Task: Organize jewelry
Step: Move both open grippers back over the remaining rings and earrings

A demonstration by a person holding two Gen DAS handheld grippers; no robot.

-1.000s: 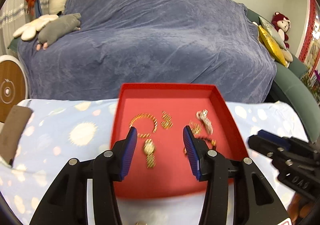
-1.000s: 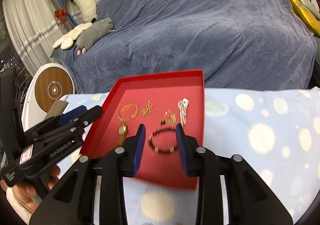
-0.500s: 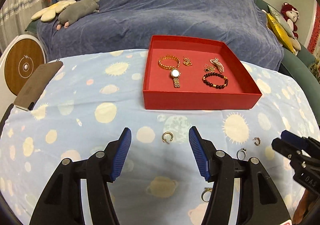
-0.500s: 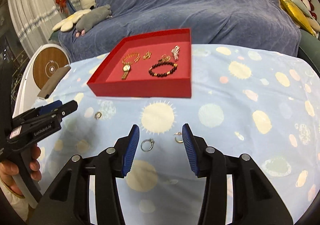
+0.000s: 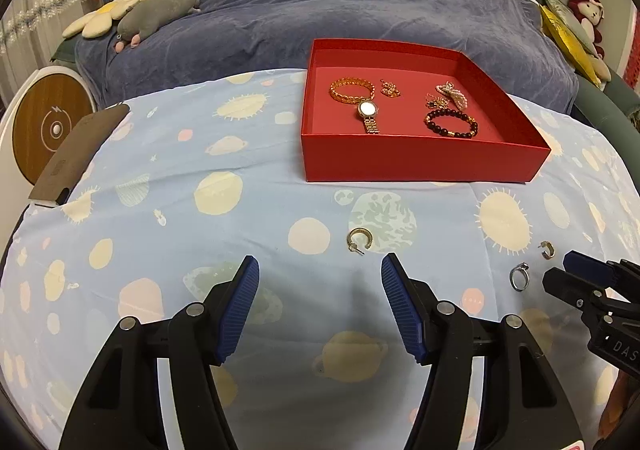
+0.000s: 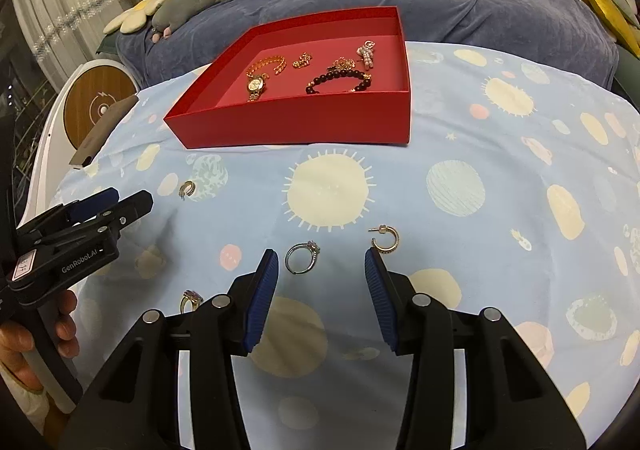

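the left claw (image 5: 319,306) is opening, empty, near a gold hoop earring (image 5: 359,240). the right claw (image 6: 319,286) is open, empty, by a silver ring (image 6: 302,258), likely bound for the red tray (image 6: 288,121).

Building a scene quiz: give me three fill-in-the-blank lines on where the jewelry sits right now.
The watch lies inside the ___ box.
The silver ring lies on the ___, outside the box.
Between the fingertips of the left gripper there is ___.

Missing: red; tablecloth; nothing
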